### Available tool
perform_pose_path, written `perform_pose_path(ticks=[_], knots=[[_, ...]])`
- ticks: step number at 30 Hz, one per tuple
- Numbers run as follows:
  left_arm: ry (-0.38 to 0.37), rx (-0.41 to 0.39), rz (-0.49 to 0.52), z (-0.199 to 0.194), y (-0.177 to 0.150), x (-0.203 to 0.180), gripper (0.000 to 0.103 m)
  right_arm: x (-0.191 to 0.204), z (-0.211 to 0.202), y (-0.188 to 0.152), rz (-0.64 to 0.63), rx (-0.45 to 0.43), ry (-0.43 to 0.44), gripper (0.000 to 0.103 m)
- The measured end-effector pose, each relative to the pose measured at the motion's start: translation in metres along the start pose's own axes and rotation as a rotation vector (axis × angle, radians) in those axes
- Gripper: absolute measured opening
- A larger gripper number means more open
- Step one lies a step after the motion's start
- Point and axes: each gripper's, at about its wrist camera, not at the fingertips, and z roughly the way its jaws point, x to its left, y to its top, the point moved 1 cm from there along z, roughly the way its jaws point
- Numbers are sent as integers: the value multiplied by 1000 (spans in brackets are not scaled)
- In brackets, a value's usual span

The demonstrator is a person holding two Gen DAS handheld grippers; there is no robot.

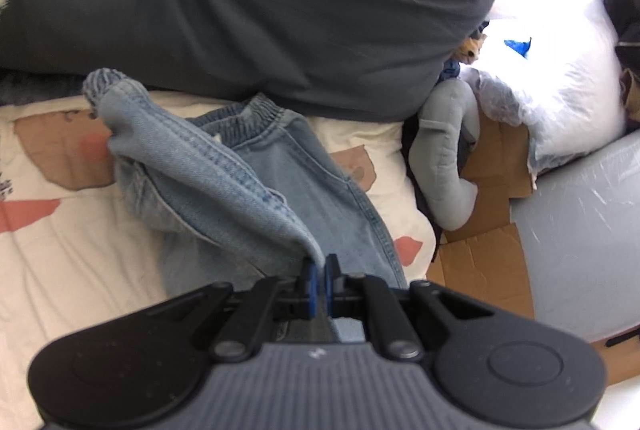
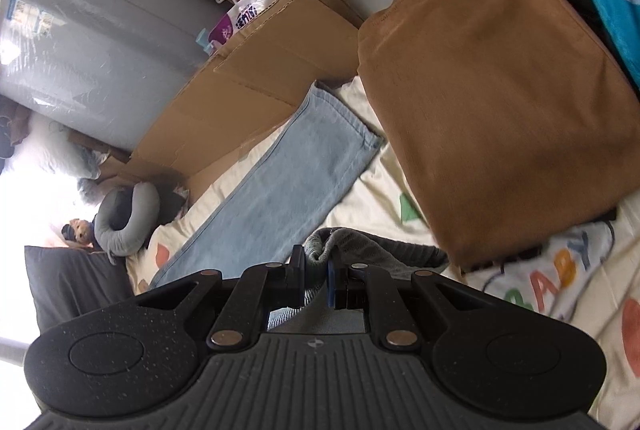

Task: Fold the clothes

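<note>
Light blue jeans lie on the cream patterned bedsheet. My left gripper is shut on a raised fold of the denim that stretches away to a gathered ribbed end. The elastic waistband lies near a dark grey pillow. In the right wrist view one jeans leg lies flat, running to its hem. My right gripper is shut on a bunched greyish ribbed edge of the jeans, lifted off the sheet.
A dark grey pillow fills the far side. A grey neck pillow, cardboard, a white plastic bag and a grey wrapped bulk sit off the bed's edge. A folded brown garment lies beside the jeans leg.
</note>
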Motion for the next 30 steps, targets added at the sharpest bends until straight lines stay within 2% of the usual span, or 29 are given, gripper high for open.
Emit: perform_pose_path(ticks=[13, 20, 30], knots=[[49, 20, 53, 66, 19, -41, 4, 18, 88, 66, -35, -5, -12, 9], [106, 58, 81, 100, 22, -53, 4, 24, 145, 96, -7, 7, -72, 9], [159, 92, 46, 136, 30, -66, 4, 36, 200, 126, 32, 25, -157, 9]])
